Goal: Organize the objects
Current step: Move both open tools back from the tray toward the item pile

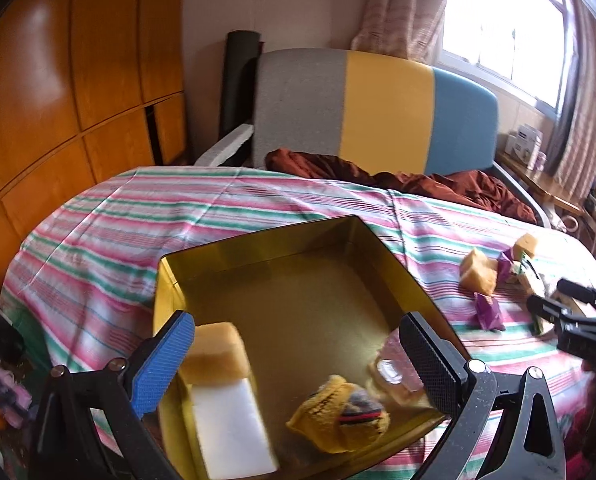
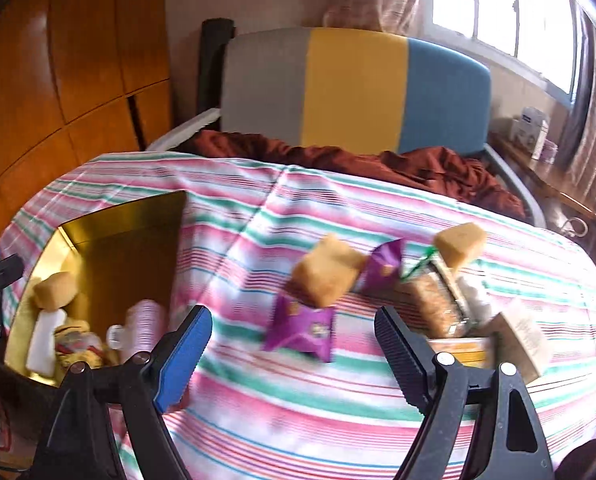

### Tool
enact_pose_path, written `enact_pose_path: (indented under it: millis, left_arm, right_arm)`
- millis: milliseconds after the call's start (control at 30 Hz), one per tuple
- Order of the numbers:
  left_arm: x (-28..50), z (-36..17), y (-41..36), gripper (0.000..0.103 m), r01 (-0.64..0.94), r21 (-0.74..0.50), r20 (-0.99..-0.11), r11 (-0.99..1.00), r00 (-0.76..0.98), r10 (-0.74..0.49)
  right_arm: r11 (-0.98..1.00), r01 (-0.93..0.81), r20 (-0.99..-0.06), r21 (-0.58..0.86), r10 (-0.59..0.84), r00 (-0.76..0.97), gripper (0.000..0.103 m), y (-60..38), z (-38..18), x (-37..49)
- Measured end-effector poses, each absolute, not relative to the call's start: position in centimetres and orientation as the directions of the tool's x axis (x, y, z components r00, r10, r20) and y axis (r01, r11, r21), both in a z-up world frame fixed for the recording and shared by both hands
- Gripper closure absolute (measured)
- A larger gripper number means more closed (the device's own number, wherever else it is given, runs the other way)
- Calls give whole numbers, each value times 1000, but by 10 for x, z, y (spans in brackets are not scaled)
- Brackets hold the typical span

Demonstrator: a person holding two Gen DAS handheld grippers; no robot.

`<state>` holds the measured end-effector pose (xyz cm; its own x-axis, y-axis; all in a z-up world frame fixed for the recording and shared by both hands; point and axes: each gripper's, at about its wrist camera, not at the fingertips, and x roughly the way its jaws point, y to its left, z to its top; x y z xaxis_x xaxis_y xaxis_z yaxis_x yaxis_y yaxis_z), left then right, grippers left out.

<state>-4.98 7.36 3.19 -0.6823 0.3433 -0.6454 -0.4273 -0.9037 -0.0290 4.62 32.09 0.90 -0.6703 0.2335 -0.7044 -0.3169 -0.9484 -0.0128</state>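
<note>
An open gold box point(image 1: 258, 236) sits on the striped bedspread. It holds a yellow sponge point(image 1: 214, 346), a white block point(image 1: 230, 424), a yellow knitted item point(image 1: 337, 412) and a small clear bottle point(image 1: 393, 364). My left gripper point(image 1: 298, 324) hangs open over the box's near side, empty. My right gripper point(image 2: 292, 314) is open above the bedspread, holding nothing. A purple packet point(image 2: 301, 328) lies just beyond its fingertips. Past that lie two sponges point(image 2: 325, 276) point(image 2: 459, 244), a second purple packet point(image 2: 383, 266), a clear jar point(image 2: 437, 300) and a small carton point(image 2: 525, 336).
A grey, yellow and blue headboard point(image 1: 377, 108) stands at the far end, with a brown blanket point(image 1: 417, 180) bunched below it. Wooden wardrobe doors point(image 1: 58, 100) line the left. A side table point(image 2: 537, 172) with boxes stands under the window on the right.
</note>
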Motion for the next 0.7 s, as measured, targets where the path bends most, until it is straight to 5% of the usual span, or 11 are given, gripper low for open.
enact_pose_path:
  millis: [333, 700]
  left_arm:
    - [-33, 44, 135, 0, -615, -78, -641, -785, -572, 512]
    - [-20, 37, 248, 0, -772, -77, -714, -631, -399, 575]
  right_arm:
    - [-865, -495, -710, -82, 399, -581, 18, 423, 9, 70]
    - [-720, -682, -745, 128, 383, -545, 18, 490, -6, 106]
